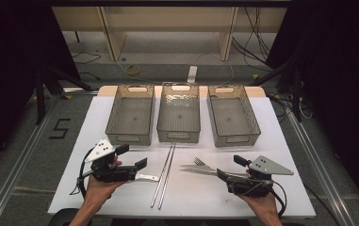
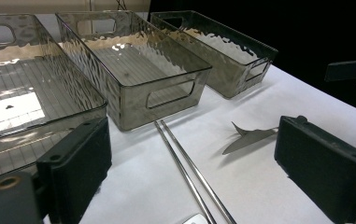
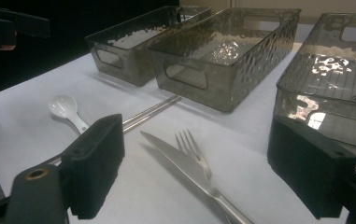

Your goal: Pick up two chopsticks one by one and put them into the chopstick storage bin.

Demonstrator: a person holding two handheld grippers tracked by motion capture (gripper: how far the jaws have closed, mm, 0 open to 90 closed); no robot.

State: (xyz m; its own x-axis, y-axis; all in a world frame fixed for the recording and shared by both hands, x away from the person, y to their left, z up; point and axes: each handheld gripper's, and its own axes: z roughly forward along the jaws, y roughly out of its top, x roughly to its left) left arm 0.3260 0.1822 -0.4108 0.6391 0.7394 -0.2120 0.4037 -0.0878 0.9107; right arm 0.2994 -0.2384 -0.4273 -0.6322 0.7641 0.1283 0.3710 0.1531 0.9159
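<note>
Knife [image 3: 180, 161] and fork [image 3: 192, 147] lie just ahead of the right gripper's [image 3: 194, 172] wide-open, empty jaws

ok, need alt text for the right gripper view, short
Between two open black jaws, a knife and fork lie side by side on a white table. A white spoon and metal chopsticks lie farther off, before three empty smoky clear bins.
</note>
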